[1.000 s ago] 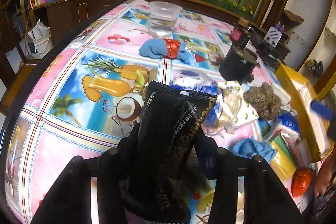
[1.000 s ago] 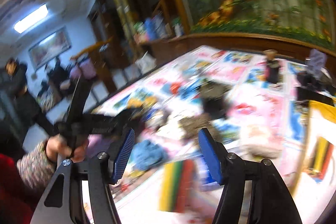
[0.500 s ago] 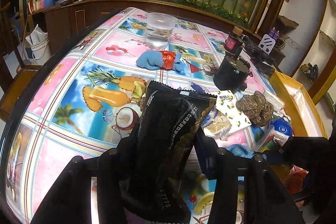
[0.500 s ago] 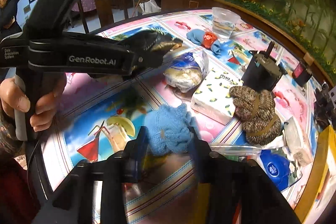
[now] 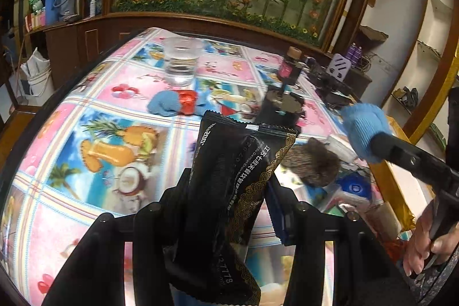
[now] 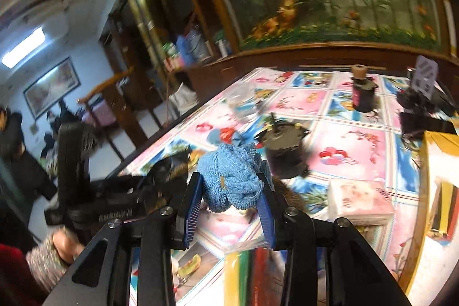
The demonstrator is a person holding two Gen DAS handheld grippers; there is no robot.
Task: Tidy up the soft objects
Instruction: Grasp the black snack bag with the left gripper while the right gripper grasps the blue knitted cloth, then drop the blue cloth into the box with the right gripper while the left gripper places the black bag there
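My left gripper (image 5: 229, 185) is shut on a black foil packet (image 5: 232, 177) and holds it above the table. My right gripper (image 6: 232, 200) is shut on a blue knitted bundle (image 6: 232, 179), lifted off the table; the bundle also shows in the left wrist view (image 5: 363, 128) at the right. A blue knitted piece with a red band (image 5: 175, 102) lies near a clear cup (image 5: 182, 62). A brown knitted bundle (image 5: 312, 162) lies right of the packet.
A black cylinder (image 6: 284, 151) stands mid-table, with a small dark bottle (image 6: 363, 93) behind it. A tissue pack (image 6: 358, 200) and a striped packet (image 6: 246, 277) lie near the right gripper. A yellow box edge (image 5: 393, 191) lines the table's right side. The tablecloth (image 5: 86, 134) is patterned.
My right gripper has closed on the blue knitted bundle and lifted it off the table, swinging upward. My left gripper still holds the black packet, shifted slightly.
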